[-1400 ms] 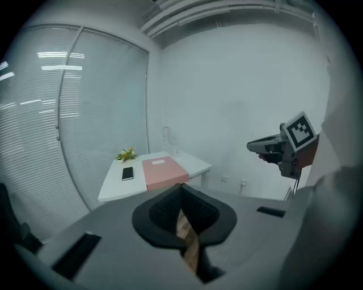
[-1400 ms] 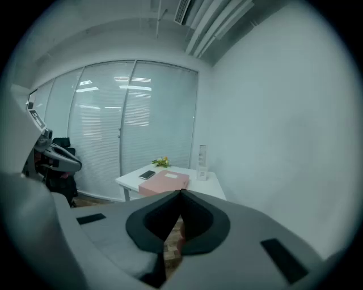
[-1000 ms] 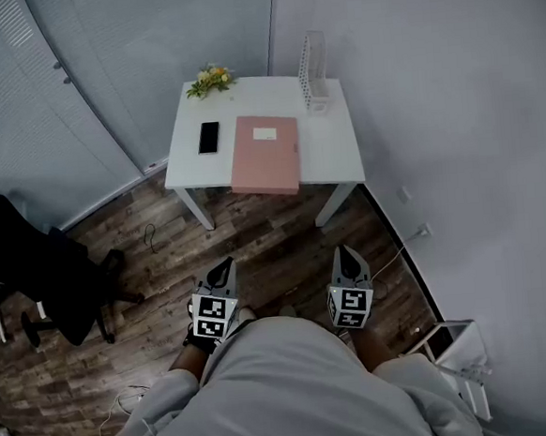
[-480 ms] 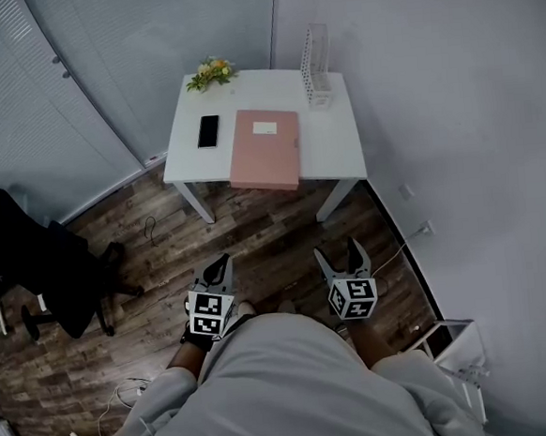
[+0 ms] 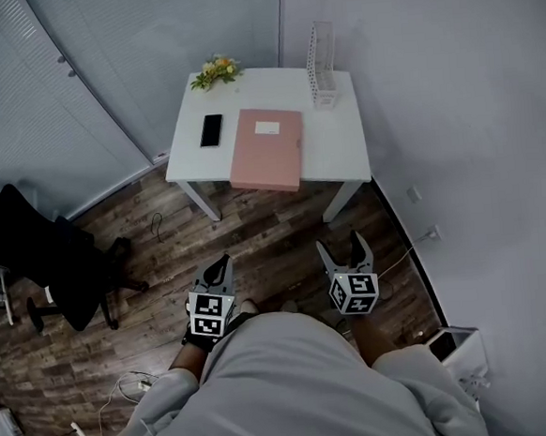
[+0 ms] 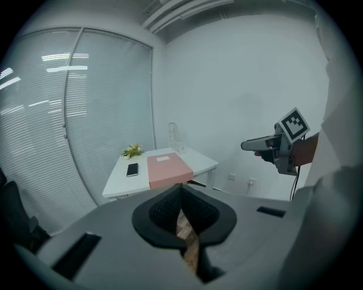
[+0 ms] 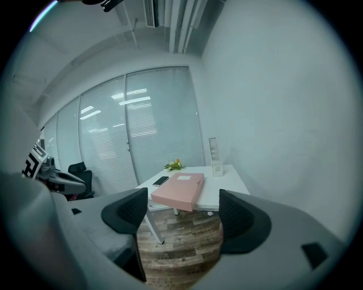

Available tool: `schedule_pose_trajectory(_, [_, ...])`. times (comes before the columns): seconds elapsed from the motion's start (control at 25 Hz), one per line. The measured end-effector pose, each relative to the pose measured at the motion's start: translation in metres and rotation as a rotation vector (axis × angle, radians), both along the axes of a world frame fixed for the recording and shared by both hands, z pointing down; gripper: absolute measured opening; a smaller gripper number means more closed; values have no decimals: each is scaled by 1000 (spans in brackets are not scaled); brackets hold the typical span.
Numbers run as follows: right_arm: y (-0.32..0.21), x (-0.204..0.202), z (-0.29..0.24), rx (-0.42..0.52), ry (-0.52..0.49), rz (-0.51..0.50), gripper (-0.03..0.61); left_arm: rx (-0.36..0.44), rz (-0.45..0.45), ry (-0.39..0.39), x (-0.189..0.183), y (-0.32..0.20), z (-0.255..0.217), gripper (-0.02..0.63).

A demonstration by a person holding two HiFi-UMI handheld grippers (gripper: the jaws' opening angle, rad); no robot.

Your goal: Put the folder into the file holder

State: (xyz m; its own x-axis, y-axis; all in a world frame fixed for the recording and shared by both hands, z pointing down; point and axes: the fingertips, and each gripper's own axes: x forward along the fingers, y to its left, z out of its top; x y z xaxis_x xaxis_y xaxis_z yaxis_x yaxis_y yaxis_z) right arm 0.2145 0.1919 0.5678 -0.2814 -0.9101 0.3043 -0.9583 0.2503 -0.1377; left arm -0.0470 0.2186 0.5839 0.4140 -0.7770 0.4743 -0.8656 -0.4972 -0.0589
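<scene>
Head view has us standing on the wooden floor [image 5: 274, 236], well back from the white counter [image 5: 341, 150] that sits in the corner of the room. The pink folder [image 5: 268, 150] lies flat and closed in the middle of the counter, with its near edge at the counter's front edge and, as far as we can tell, hanging a little over it. The file holder [image 5: 321, 65] stands upright at the far right corner of the counter, close to the wall. It is apart from the folder and appears empty. A dark phone [image 5: 211, 130] lies just left of the folder, and a small bunch of flowers [image 5: 214, 72] rests at the far left corner. A black office chair [image 5: 46, 263] stands on the floor off to our left.

We hold both grippers low in front of our body, well apart from the counter and from everything on it. The left gripper [image 5: 224, 263] has its jaws brought together. In the left gripper view the black pads meet at the tip, with only a sliver of floor showing behind them and nothing caught between. The right gripper [image 5: 341, 245] has its jaws spread wide. In the right gripper view the two pads stand far apart, and only the floor and the distant counter show in the gap, so it has hold of nothing.
</scene>
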Motion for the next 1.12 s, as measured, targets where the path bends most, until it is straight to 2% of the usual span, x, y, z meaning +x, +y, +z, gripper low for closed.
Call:
schedule_pose_trajectory(0.28, [-7,7,12,-13,-35,-20,385,-17,-32,-15,9,8,7,8])
schedule_pose_trajectory(0.56, [-20,-6,30,-54,-31,-35,385,-58,-66,-5,-7,6,24,8])
schedule_pose_trajectory(0.68, [-36,-16,36,-67,-22,-28,385,-70,-58,17,-13,-12,34,8])
schedule_pose_trajectory(0.88, [-66,-25,49,-124,-28,25,385,-90,6,43,-17,-58,46,8])
schedule_pose_trajectory(1.12, [-119,-42,74,-240,-112,138,385,-69,83,54,-43,-146,32,8])
